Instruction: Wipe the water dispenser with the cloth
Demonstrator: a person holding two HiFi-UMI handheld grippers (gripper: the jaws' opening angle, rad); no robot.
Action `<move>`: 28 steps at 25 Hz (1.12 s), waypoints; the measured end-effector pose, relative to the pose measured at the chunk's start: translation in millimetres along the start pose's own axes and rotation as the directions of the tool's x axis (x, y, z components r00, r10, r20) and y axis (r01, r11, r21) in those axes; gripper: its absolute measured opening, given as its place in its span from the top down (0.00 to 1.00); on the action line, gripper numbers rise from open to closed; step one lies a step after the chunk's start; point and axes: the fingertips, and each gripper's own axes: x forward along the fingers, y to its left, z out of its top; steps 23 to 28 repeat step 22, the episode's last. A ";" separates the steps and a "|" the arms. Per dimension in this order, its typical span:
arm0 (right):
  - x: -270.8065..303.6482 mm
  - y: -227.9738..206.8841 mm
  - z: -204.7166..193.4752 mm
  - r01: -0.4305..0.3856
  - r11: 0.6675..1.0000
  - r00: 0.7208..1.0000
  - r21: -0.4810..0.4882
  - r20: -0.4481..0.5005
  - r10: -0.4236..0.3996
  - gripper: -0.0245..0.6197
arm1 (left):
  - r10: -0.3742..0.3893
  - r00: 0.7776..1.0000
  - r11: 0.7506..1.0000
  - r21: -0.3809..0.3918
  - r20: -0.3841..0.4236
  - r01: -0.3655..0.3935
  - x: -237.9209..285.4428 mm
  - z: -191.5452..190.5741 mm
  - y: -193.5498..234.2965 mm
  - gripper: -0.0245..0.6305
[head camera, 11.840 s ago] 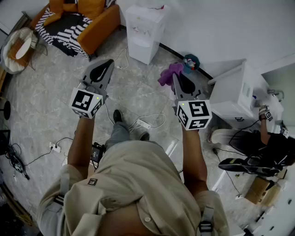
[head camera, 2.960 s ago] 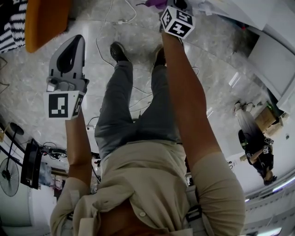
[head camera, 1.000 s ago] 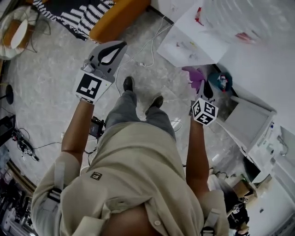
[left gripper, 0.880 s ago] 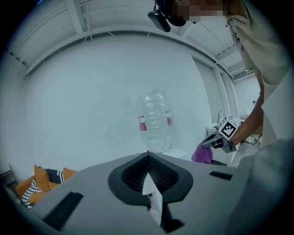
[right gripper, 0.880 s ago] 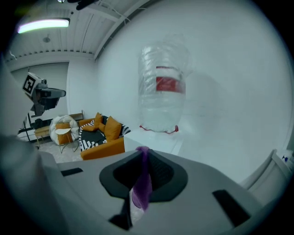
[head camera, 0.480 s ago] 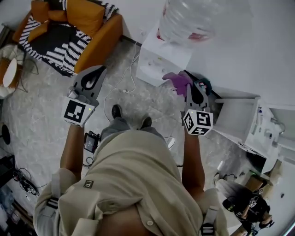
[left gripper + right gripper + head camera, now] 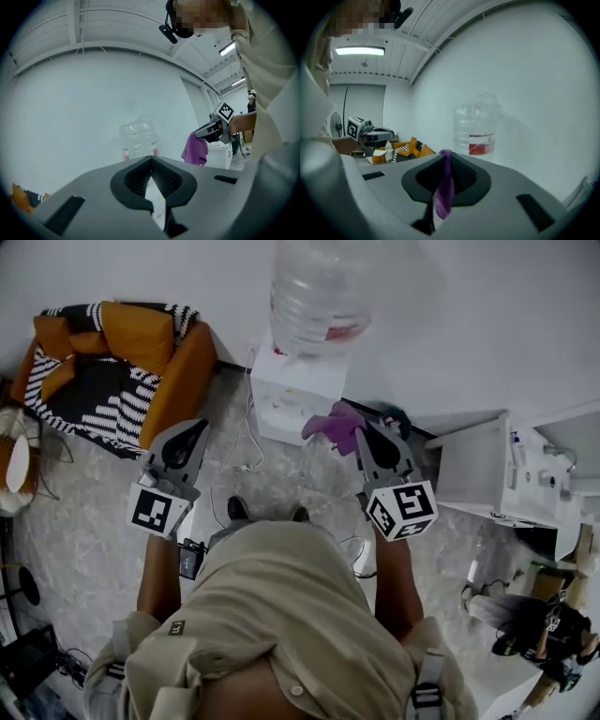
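Note:
The white water dispenser (image 7: 292, 397) stands against the wall with a clear bottle (image 7: 323, 292) on top. My right gripper (image 7: 361, 427) is shut on a purple cloth (image 7: 335, 426), which hangs just right of the dispenser's front, close to it. In the right gripper view the cloth (image 7: 443, 190) droops from between the shut jaws, with the bottle (image 7: 478, 124) ahead. My left gripper (image 7: 199, 426) is shut and holds nothing, left of the dispenser. The left gripper view shows the bottle (image 7: 138, 138) and the cloth (image 7: 196, 149).
An orange sofa with a striped blanket (image 7: 122, 371) sits at the left. A white cabinet (image 7: 478, 465) stands right of the dispenser. Cables (image 7: 246, 451) trail over the floor by the person's feet. Another person (image 7: 534, 629) sits low at the far right.
The dispenser has come closer and now stands straight ahead. Both grippers have risen towards it, and the right one still holds the purple cloth.

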 end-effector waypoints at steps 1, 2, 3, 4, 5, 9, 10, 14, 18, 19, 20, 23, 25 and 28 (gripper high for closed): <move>-2.2 1.7 4.8 -0.007 1.000 1.000 0.003 0.002 0.007 0.90 | -0.007 1.000 1.000 0.004 0.002 0.007 1.7 2.1 -2.1 0.94; -4.7 3.5 9.9 -0.012 1.000 1.000 0.004 0.007 0.012 0.90 | -0.014 1.000 1.000 0.007 0.002 0.014 2.9 4.0 -3.9 0.94; -7.2 5.2 14.9 -0.016 1.000 1.000 0.002 0.012 0.016 0.90 | -0.019 1.000 1.000 0.009 0.002 0.019 3.7 5.8 -5.1 0.94; -9.4 6.7 19.7 -0.019 1.000 1.000 0.000 0.019 0.019 0.90 | -0.023 1.000 1.000 0.012 0.001 0.023 4.2 7.4 -5.9 0.94; -11.3 7.9 24.0 -0.023 1.000 0.999 0.001 0.026 0.023 0.90 | -0.025 1.000 1.000 0.014 0.000 0.025 4.4 8.8 -5.9 0.94; -14.4 9.5 35.5 -0.035 0.999 0.998 0.003 0.048 0.035 0.90 | -0.025 1.000 0.999 0.026 0.005 0.025 6.8 13.4 -1.6 0.94; -14.3 9.3 37.0 -0.035 0.999 0.998 0.003 0.050 0.035 0.90 | -0.026 1.000 0.999 0.029 0.006 0.026 7.9 14.6 -0.6 0.94; -12.9 8.3 39.8 -0.031 0.999 0.998 0.009 0.054 0.031 0.90 | -0.037 0.999 0.999 0.030 0.007 0.037 11.9 17.4 0.7 0.94; -10.1 8.3 42.6 -0.026 1.000 0.998 0.014 0.060 0.025 0.90 | -0.050 0.999 0.998 0.028 0.008 0.050 15.5 17.0 1.9 0.94; -9.6 8.7 43.2 -0.025 1.000 0.998 0.014 0.060 0.025 0.90 | -0.053 0.999 0.998 0.029 0.008 0.052 15.8 16.8 2.4 0.94; -9.3 9.1 43.9 -0.025 1.000 0.998 0.014 0.061 0.024 0.90 | -0.055 0.998 0.998 0.030 0.008 0.054 15.8 16.6 2.9 0.94; -8.6 10.2 45.1 -0.023 1.000 0.998 0.014 0.062 0.022 0.90 | -0.058 0.998 0.998 0.030 0.009 0.058 15.6 16.3 4.0 0.94; -8.6 10.2 45.1 -0.023 1.000 0.998 0.014 0.062 0.022 0.90 | -0.058 0.998 0.998 0.030 0.009 0.058 15.6 16.3 4.0 0.94; -8.6 10.2 45.1 -0.023 1.000 0.998 0.014 0.062 0.022 0.90 | -0.058 0.998 0.998 0.030 0.009 0.058 15.6 16.3 4.0 0.94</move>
